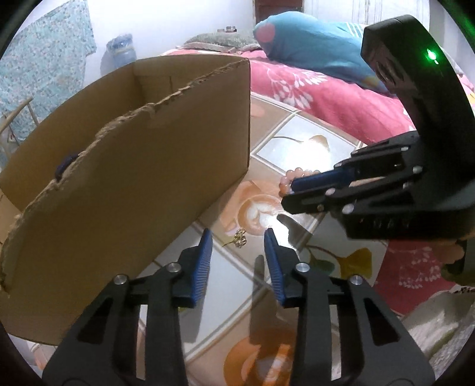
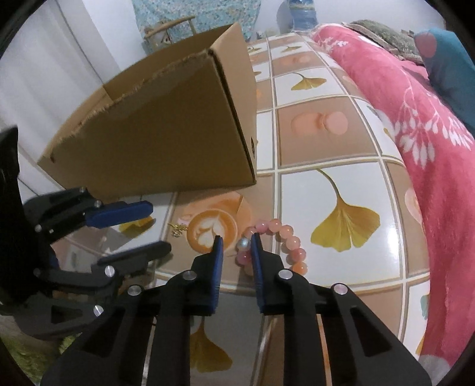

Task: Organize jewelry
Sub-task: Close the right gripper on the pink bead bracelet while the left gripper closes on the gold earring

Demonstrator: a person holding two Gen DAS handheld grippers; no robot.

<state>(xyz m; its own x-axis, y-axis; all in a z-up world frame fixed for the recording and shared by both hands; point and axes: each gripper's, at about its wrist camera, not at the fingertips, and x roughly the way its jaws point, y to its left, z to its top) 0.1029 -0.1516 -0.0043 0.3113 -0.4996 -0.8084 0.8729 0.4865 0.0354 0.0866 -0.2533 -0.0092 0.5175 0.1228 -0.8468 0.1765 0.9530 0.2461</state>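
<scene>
A pink bead bracelet (image 2: 279, 243) with one silvery bead lies on the tiled table. My right gripper (image 2: 236, 239) is open with its fingertips on either side of the bracelet's near-left part; it also shows in the left wrist view (image 1: 289, 188), with pink beads (image 1: 292, 175) at its tip. A small gold piece of jewelry (image 1: 240, 239) lies on the table just beyond my open, empty left gripper (image 1: 239, 234); it shows in the right wrist view (image 2: 178, 229) too. An open cardboard box (image 1: 127, 166) stands to the left, with something dark blue inside.
The table (image 2: 341, 142) has a glossy tile pattern with ginkgo leaves and coffee cups. A pink floral blanket (image 2: 430, 133) and a blue pillow (image 1: 311, 50) lie along its right side. A chair (image 2: 169, 28) and a water jug (image 1: 121, 50) stand behind.
</scene>
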